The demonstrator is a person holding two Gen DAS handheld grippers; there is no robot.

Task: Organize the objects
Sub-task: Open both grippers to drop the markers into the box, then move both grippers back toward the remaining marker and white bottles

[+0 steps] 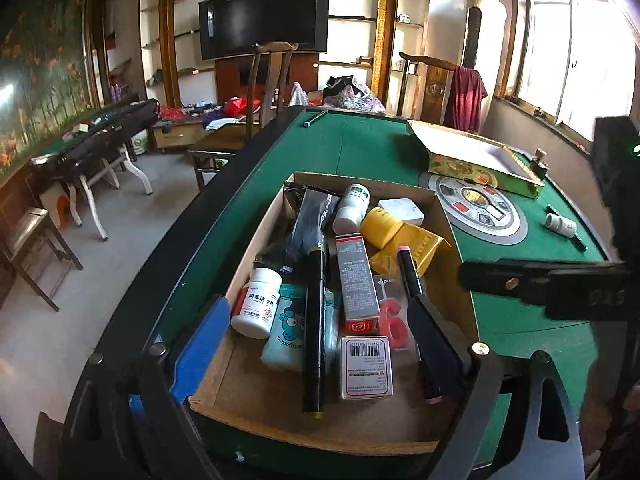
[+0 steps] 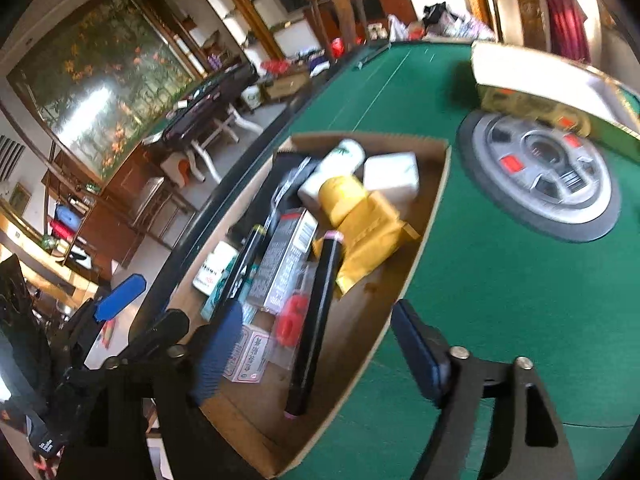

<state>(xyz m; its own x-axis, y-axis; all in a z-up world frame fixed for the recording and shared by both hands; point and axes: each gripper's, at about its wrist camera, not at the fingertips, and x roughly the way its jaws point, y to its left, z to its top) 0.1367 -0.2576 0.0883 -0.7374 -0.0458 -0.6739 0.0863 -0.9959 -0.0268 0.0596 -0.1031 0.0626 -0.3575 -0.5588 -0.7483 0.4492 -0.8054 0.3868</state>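
Lying in the cardboard box [image 1: 240,276], markers sit beneath both released grippers.

Background: a black flat-screen television [image 1: 264,22] hangs on the far wall above a dark wooden high-backed chair [image 1: 272,80]. A large floral landscape painting [image 2: 96,80] fills the side wall; a dark red cloth [image 1: 466,98] drapes over a second chair.

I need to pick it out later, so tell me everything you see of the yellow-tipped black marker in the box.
The black marker is a long, slim, glossy tube with a small yellow band at each end. It lies flat in the cardboard box, pointing lengthwise, resting across the teal packet and beside the grey-and-red carton. No gripper touches it.
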